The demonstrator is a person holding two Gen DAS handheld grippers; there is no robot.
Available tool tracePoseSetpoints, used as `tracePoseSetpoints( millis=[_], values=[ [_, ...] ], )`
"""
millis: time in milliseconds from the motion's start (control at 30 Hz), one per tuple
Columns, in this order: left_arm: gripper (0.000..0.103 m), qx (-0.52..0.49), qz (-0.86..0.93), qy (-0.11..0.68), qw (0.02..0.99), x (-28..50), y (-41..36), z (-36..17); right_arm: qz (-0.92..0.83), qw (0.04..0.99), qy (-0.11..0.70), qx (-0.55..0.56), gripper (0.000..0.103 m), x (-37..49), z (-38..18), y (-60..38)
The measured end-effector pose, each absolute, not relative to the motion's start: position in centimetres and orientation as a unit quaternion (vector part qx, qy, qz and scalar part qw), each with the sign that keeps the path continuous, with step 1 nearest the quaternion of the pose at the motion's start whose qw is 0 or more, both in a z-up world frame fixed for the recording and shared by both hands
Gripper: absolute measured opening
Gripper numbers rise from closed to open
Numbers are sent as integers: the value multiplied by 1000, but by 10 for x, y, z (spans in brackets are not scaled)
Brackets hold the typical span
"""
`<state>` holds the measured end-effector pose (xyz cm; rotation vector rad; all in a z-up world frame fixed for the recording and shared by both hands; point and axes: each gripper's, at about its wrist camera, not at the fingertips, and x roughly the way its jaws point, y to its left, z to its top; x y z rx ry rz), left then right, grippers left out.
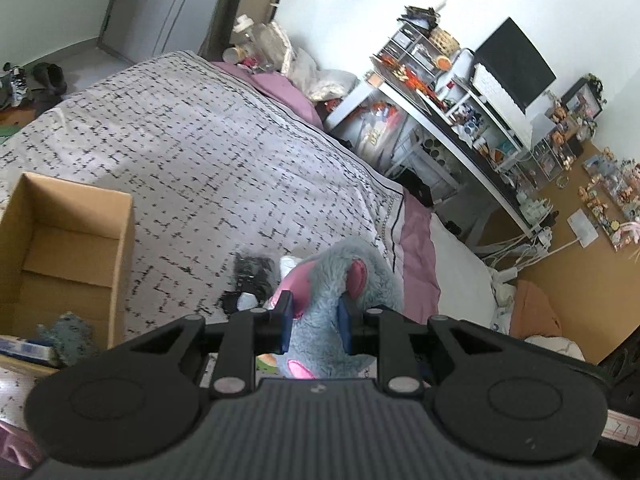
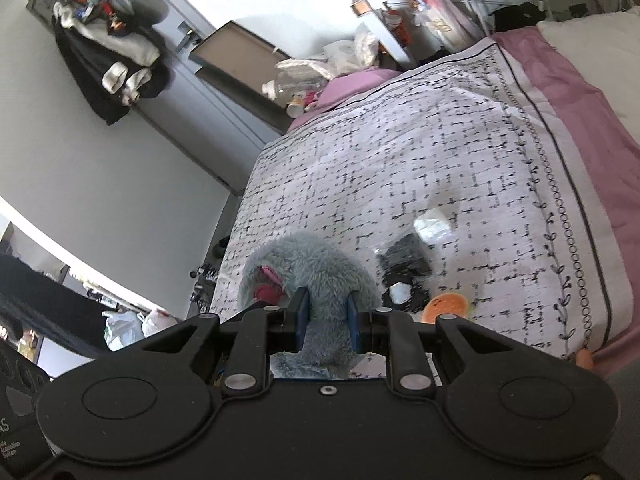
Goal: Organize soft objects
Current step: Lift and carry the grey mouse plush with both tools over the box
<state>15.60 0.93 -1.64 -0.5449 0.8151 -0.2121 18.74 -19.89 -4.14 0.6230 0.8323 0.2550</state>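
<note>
Here, both grippers clamped on one grey plush (image 1: 320, 312). In the left wrist view, left gripper (image 1: 315, 320) pinching the plush between its blue pads (image 1: 285, 322), fur bulging between and above them, pink ear (image 1: 356, 276) up beside the right pad. Held above the quilt (image 1: 200, 160), clear of it. Open box (image 1: 68, 256) to the left on the quilt, a grey fuzzy item (image 1: 68, 332) in its near corner. Black packet (image 1: 252, 280) lying on the quilt just past the plush. Desk (image 1: 460, 120) cluttered beyond the bed's far edge.

In the right wrist view, right gripper (image 2: 326, 318) likewise squeezing the plush (image 2: 312, 276), pads (image 2: 302, 320) sunk into the fur, pink patch (image 2: 268, 280) at the left. Behind it on the quilt (image 2: 400, 152): the black packet (image 2: 404, 264), a clear bag (image 2: 434, 224) just beyond, an orange round toy (image 2: 446, 306) near the gripper's right side.
</note>
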Motion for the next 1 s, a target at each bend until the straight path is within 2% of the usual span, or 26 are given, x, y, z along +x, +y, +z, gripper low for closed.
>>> tracePoseSetpoints(
  millis=[1000],
  values=[
    [22,-325,-30,381,865,131,158,-60,194,851,432,227,21,192,-63,-44]
  ],
)
